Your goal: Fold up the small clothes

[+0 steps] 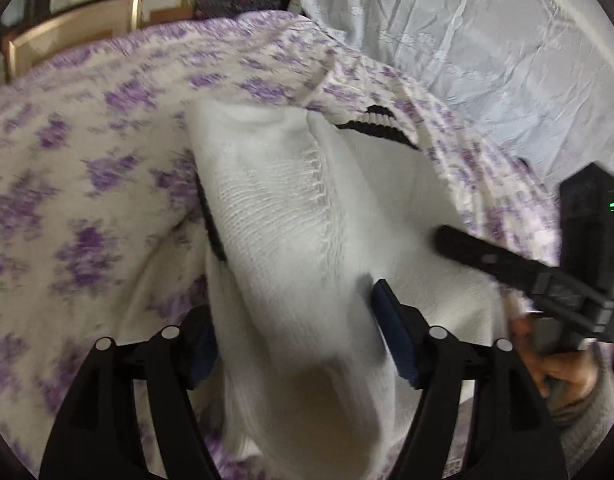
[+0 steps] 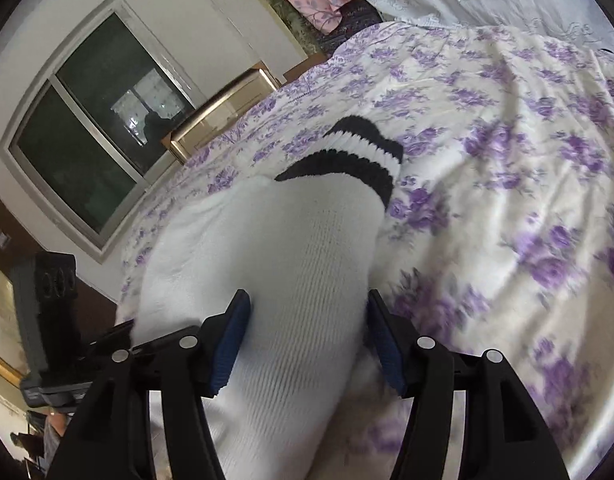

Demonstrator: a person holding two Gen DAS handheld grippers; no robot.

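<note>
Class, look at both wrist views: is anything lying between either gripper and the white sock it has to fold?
Nothing visible does. The white sock already sits between the blue pads of the left gripper and, in the other view, of the right gripper. Around it only the floral bedspread shows.

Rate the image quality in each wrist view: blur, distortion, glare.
Left wrist view: motion blur smears the floral bedspread and the white sock; fisheye bends the edges. Right wrist view: sharper on the sock's black stripes, blur toward the right edge; the dark window shows reflections, no strong glare.
</note>
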